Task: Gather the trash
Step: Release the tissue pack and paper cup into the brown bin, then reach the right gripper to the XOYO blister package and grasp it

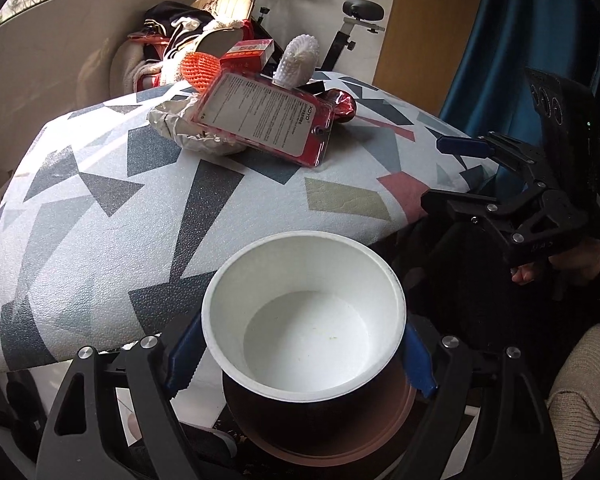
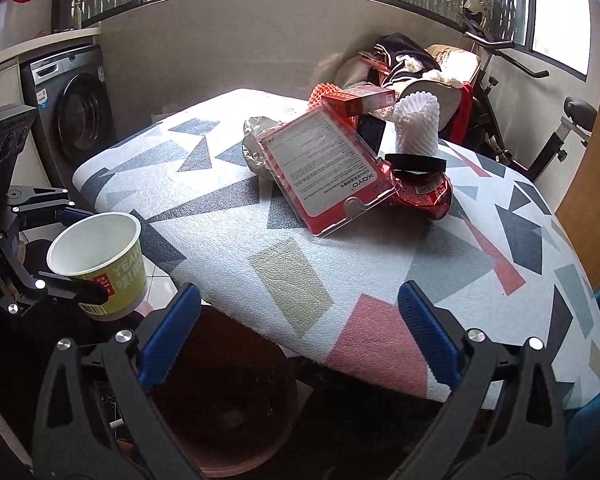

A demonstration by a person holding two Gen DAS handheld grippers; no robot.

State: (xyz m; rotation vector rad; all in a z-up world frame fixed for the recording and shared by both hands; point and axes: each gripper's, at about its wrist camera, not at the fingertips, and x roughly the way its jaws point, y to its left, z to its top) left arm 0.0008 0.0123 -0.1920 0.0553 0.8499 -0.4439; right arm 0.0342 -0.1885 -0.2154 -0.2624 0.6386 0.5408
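Meanwhile, left gripper (image 1: pixel 300 356) clamps the paper cup (image 1: pixel 304 316) above the bin (image 2: pixel 220 396).

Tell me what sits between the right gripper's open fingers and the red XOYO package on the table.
Only bare patterned tablecloth lies between the right gripper and the red XOYO package; the right wrist view shows it.

The red blister pack (image 2: pixel 329 171), lying on the table ahead of the right gripper's open jaws, bears the brand "XOYO"; its fine print is illegible. The paper cup (image 2: pixel 100 264), left of that gripper, shows what appears to be "YEAH".
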